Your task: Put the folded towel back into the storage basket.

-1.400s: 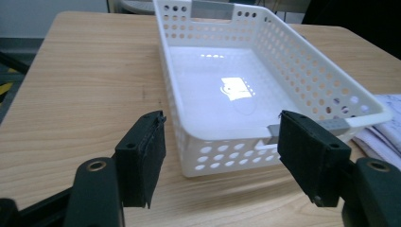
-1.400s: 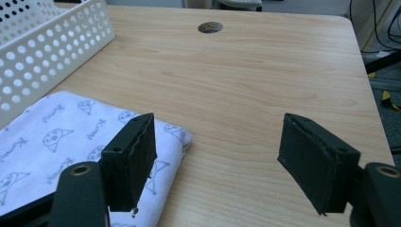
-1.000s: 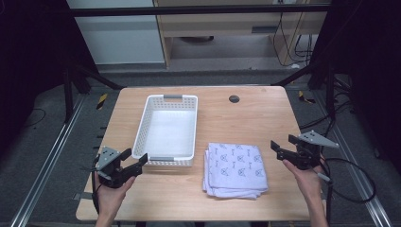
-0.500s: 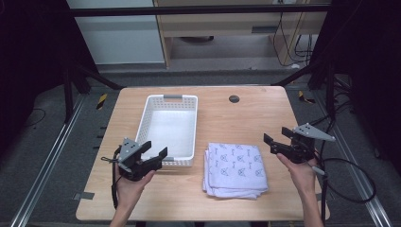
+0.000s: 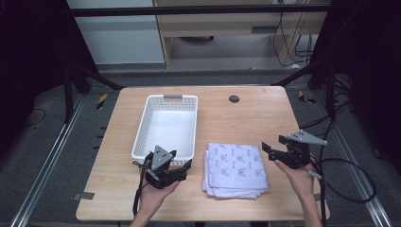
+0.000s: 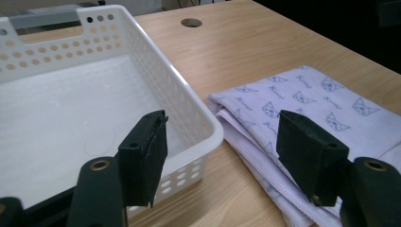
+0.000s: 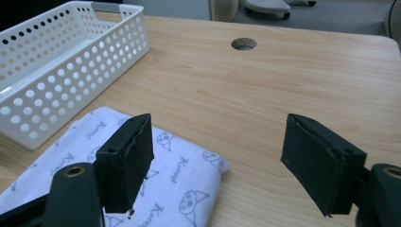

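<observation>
table (image 5: pixel 236 118) held a white basket (image 5: pixel 166 125), empty, with a folded cat-print cloth (image 5: pixel 236 168) just beside its near corner. left gripper (image 5: pixel 182 165) hung wide, jaws just easing inward, empty, facing that corner. right gripper (image 5: pixel 267 147) gaped, empty, over the cloth's right edge.

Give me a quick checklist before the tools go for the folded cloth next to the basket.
1. Left tool open, nothing between its jaws, which have just been closing slightly: ok.
2. Right tool open and empty: ok.
3. Folded cloth lies flat on the table, nothing on top: ok.
4. White basket empty, ready to receive: ok.
5. Left tool lined up with the cloth: not ok, it sits at the basket's near corner, beside the cloth's edge.
6. Number of layers in the cloth stack: cannot tell.
</observation>
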`<state>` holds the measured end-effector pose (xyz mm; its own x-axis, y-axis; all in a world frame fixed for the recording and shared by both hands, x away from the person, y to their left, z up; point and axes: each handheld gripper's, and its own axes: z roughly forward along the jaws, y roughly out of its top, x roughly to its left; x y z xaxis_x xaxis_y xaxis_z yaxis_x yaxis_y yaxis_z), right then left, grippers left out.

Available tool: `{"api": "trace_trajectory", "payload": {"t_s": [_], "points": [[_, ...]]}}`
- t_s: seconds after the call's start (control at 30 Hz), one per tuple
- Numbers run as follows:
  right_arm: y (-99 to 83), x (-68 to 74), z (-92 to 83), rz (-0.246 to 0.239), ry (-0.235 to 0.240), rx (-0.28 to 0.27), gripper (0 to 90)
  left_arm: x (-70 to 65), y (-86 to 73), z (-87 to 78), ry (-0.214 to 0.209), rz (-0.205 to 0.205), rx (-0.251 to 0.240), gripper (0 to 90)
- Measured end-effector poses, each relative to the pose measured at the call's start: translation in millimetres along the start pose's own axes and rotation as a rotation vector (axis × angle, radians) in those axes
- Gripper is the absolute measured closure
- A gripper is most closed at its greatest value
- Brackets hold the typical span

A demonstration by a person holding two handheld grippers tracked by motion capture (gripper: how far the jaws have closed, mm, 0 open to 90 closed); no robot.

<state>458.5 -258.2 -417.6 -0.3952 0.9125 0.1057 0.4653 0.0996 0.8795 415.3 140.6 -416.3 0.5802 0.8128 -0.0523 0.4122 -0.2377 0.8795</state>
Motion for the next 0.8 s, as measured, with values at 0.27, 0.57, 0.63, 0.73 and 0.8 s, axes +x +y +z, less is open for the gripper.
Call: {"api": "trace_trajectory", "payload": {"t_s": [0.27,0.57,0.63,0.73,0.8], "points": [[-4.7,4.8,9.0,-0.021,0.016,0.028,27.2,-16.6,-5.3,9.2,-0.038,0.024,0.033,34.8],[-9.3,7.5,18.2,-0.036,0.023,0.048,30.8,-32.1,-9.0,20.8,-0.079,0.038,0.071,37.6],[-10.0,7.3,19.5,-0.037,0.024,0.048,31.0,-35.2,-9.4,23.3,-0.087,0.038,0.079,38.2],[-11.5,5.9,22.0,-0.032,0.023,0.052,31.5,-41.4,-10.4,28.3,-0.099,0.049,0.093,40.2],[-12.7,4.8,23.9,-0.03,0.02,0.059,32.0,-45.7,-11.7,32.1,-0.094,0.061,0.102,41.3]]}}
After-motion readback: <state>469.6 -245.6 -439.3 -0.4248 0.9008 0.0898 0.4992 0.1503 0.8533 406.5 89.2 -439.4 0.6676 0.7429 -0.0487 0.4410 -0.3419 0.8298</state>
